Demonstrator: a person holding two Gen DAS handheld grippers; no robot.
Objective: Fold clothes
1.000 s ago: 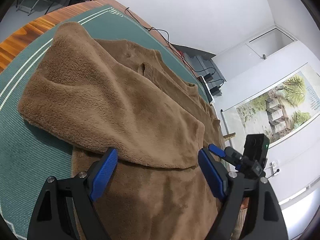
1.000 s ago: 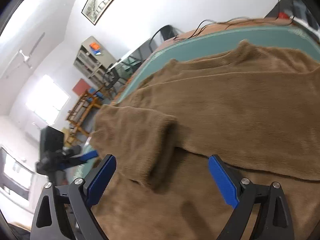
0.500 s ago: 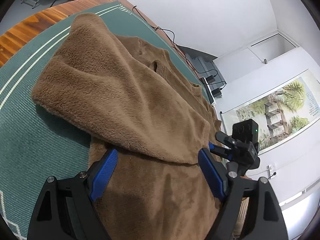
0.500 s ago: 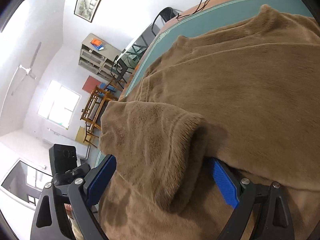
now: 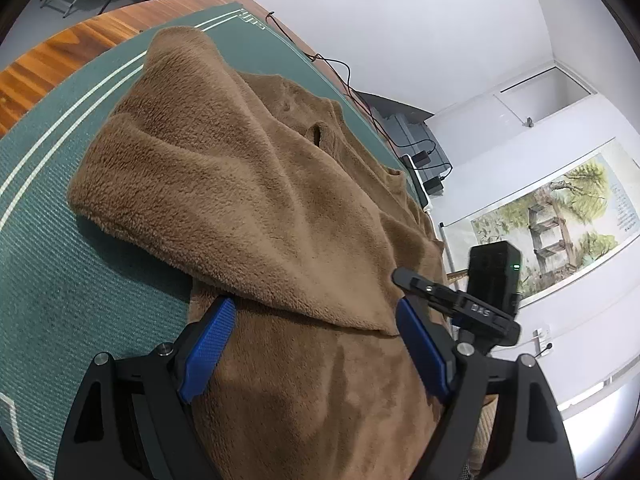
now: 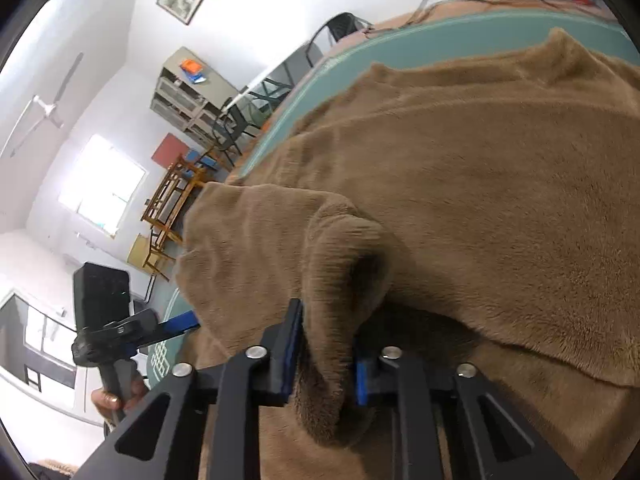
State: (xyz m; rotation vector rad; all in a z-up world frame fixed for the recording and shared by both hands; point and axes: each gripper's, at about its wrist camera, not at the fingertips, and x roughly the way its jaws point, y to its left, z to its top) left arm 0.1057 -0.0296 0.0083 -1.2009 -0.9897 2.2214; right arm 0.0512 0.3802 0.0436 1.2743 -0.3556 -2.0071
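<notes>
A brown fleece garment (image 5: 256, 200) lay spread across a dark green woven mat with pale border stripes (image 5: 52, 240), which covered an orange-brown wooden table (image 5: 60, 56). One fold of the plush fabric, ending in a cuff-like edge, was doubled over the layer beneath it. The left gripper (image 5: 316, 344), black-framed with blue ribbed pads, hung over the near part of the garment with its fingers spread wide; the folded edge reached down between them, but neither pad visibly pressed the cloth. The right gripper (image 6: 326, 356), of the same make, had its pads drawn close together and pinched a thick bunch of the fleece at the folded sleeve end, the fabric bulging above and below the pads. In the left wrist view the right gripper's black camera block showed just beyond the garment's far edge; in the right wrist view the left gripper showed at the lower left with a hand (image 6: 114, 398) around its handle. Black cables (image 5: 352, 92) trailed along the far table edge, and a framed landscape painting (image 5: 560, 224) hung on the white wall.
</notes>
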